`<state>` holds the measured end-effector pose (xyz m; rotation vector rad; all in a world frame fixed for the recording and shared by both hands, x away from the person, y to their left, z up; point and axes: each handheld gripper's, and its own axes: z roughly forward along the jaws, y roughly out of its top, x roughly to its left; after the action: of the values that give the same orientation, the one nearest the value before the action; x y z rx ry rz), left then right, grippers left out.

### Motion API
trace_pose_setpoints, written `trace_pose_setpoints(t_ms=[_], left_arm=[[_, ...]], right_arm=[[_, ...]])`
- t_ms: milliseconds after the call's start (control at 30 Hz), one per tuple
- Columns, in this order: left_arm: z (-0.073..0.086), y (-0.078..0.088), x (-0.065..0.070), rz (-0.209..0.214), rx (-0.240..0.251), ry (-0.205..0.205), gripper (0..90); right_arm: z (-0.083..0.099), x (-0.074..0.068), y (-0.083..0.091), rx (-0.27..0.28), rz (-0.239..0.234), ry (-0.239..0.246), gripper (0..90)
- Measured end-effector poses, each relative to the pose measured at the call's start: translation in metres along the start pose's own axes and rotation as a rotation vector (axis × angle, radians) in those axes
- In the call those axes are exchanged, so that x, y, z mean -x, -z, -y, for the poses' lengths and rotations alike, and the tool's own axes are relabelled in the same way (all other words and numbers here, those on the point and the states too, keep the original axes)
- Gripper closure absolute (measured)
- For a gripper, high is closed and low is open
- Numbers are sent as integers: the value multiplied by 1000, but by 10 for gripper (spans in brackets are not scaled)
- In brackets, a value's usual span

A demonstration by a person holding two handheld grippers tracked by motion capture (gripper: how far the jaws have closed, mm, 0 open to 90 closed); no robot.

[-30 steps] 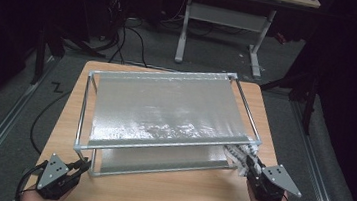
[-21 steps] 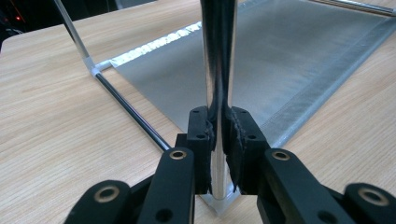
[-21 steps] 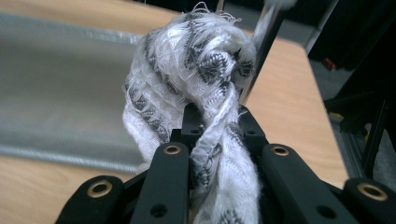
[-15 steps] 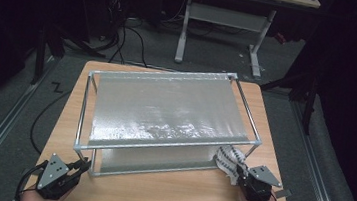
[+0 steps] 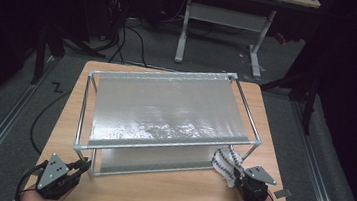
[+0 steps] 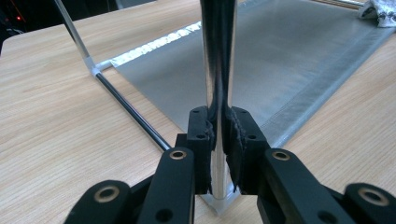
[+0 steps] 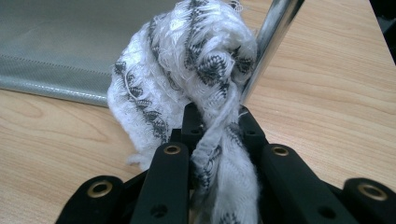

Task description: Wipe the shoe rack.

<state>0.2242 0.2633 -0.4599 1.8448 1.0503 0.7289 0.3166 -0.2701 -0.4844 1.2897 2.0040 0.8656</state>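
**Rack steadied at one corner, cloth pinched at the other**

A dark room with a grey floor surrounds a wooden desk (image 5: 166, 195); a second pale-legged bench (image 5: 225, 20) stands farther back among cables. On the desk sits a two-tier rack (image 5: 170, 114) of thin chrome tubes, each tier spanned by a sheet of silvery grey fabric. The rack takes up most of the desk top, its long side facing the person.

At the near left corner, the left gripper (image 5: 76, 167) lies low on the desk. In the left gripper view its fingers (image 6: 201, 135) are pressed onto the upright corner post (image 6: 218, 70) just above the white plastic foot, one finger on each side of the tube.

At the near right corner, the right gripper (image 5: 234, 174) is held just beside the rack's post. Its fingers (image 7: 191, 123) pinch a bunched white cloth with a dark zigzag pattern (image 7: 187, 70). The cloth bulges out ahead of the fingers, resting against the chrome post and over the edge of the lower fabric tier.
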Motion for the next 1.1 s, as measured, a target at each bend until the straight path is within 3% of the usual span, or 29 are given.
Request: trace_pose_setpoints(t_ms=[267,500,933,1000,1100], left_arm=[[-1,-3,-2,-6,-3,4,795],[-2,-3,-3,2,-8,0,795],[-3,-6,-7,-2,-2,10,796],[-3,-6,-7,-3,-2,11,796],[-3,-6,-6,-5,-2,12,796]], right_arm=[[4,6,5,2,16,12,781],[14,21,25,10,66,4,782],[23,61,52,54,175,-114,784],[24,67,55,65,178,-153,784],[25,69,54,68,178,-146,784]])
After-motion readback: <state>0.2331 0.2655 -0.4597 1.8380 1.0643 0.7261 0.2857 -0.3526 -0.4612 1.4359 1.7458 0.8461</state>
